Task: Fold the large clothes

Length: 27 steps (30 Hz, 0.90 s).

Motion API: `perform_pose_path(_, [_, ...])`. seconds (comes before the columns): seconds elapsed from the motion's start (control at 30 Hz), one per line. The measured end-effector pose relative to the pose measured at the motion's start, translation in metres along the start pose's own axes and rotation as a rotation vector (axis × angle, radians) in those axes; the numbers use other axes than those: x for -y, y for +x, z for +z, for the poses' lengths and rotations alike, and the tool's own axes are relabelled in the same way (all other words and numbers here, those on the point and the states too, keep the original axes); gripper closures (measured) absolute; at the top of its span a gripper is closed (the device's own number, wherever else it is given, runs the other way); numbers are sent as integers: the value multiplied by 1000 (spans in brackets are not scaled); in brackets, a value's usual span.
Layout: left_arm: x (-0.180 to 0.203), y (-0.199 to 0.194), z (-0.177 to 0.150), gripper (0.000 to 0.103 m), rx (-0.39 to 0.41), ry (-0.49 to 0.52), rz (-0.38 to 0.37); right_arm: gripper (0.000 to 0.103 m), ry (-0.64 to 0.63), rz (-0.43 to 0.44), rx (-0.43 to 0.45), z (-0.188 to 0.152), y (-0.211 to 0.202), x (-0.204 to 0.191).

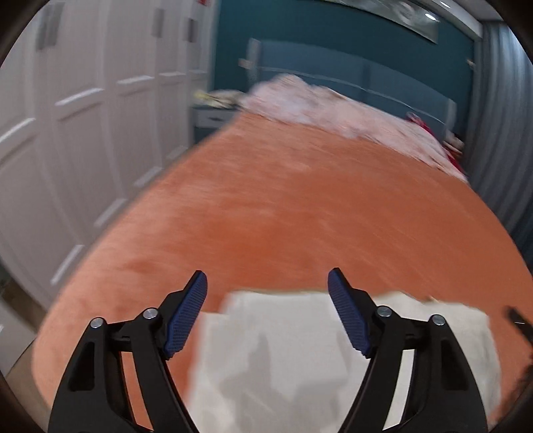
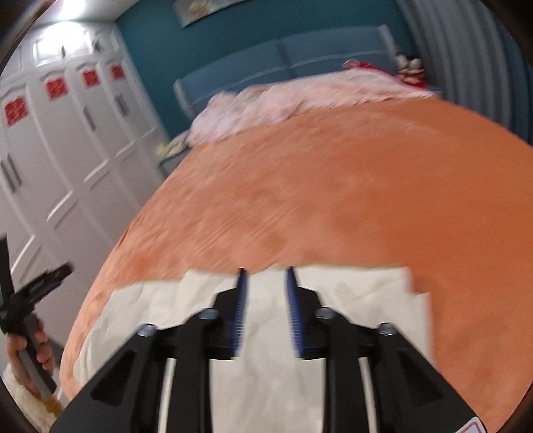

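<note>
The cream garment lies folded flat at the near edge of the orange bed, apparently set down. The left gripper hangs spread and empty above it; the right gripper, narrowly parted, grips nothing

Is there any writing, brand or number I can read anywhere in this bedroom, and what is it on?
None can be read.
Red decorations on the white wardrobe doors: blurred, no characters can be made out.
Framed picture on the teal wall: too blurred to tell.
Red-edged sticker on the right gripper: cut off.
</note>
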<state>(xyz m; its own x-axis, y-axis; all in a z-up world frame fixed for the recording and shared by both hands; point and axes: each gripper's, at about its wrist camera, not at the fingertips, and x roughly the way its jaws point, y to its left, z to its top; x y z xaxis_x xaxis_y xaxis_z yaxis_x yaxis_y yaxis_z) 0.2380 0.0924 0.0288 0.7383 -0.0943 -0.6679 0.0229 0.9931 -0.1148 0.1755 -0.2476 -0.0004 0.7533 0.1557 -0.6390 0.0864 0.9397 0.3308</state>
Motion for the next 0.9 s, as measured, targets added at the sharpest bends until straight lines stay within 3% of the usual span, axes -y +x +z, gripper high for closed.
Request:
perform_pose_path(0.07, [30,20,-9,42,-68,40,-68,99,-25,14,-41,-5,22,-17])
perform_pose_path(0.2, [78,69,-32,53,-188,112,-129,101,-66,29,-129,-11,66,-41])
perform_pose_path(0.4, [99,132,-58,56,-274,158,-84,101,-181,-22,-259,-34,119,-51])
perform_pose_path(0.57, [96,152,-67,56,-267,155,-64,103,-105,-25,-298,-44,145,-28])
perform_pose_path(0.9, [106,159,-78,54,-231,180,-35,103,-90,-36,-264,-49,159,-28])
